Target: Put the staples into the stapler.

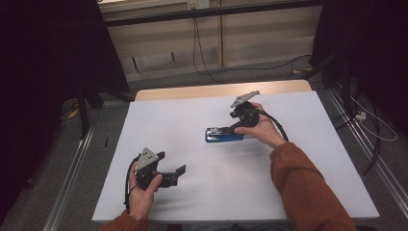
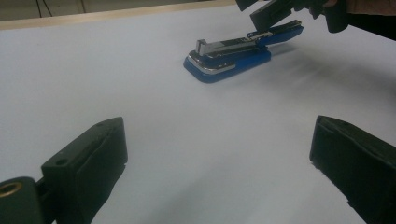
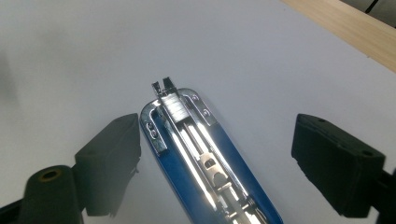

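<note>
Both open jaws of the right gripper [image 3: 217,158] flank the blue stapler [image 3: 201,154].

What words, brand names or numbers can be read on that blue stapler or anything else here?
None can be read: the blue and chrome metal stapler shows bare metal and no print.
The white tabletop is plain.
The black jaws carry no markings.
</note>
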The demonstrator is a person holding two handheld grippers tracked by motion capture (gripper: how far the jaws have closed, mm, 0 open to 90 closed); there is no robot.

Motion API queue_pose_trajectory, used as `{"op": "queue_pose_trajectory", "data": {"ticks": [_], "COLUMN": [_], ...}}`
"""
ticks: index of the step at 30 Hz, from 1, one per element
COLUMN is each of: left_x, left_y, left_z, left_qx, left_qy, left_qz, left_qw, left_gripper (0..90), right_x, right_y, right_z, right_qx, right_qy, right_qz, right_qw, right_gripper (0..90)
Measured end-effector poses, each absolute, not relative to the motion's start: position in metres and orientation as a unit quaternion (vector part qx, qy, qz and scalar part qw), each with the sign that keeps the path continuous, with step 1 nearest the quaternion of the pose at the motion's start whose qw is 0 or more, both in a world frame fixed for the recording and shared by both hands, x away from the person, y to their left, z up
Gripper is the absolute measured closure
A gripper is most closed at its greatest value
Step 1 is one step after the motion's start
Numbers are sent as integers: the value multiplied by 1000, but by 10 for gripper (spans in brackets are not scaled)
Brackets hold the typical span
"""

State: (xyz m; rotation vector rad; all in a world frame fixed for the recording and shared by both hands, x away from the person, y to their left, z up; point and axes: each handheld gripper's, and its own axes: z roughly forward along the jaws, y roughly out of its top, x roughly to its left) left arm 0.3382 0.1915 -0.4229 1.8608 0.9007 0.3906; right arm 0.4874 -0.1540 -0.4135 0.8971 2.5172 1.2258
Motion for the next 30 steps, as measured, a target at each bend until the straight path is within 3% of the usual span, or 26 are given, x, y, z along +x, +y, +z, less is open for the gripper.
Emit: {"op": "queue_pose_trajectory", "data": {"ticks": [16,30], "left_x": [339,338], "left_y": [195,202], "left_z": [-423,-423], "left_qx": [764,756], "left_qy": [377,391], "left_qz": [162,164], "left_qw": [498,499], "left_gripper": [42,42], "right_x": [461,435], "right_y": [-187,-208], "right_z": [-416,-418], "right_qx": [356,399], "right_qy": [810,775], "right_qz": [442,459], "right_qw": [146,172], "right_gripper": [68,73]}}
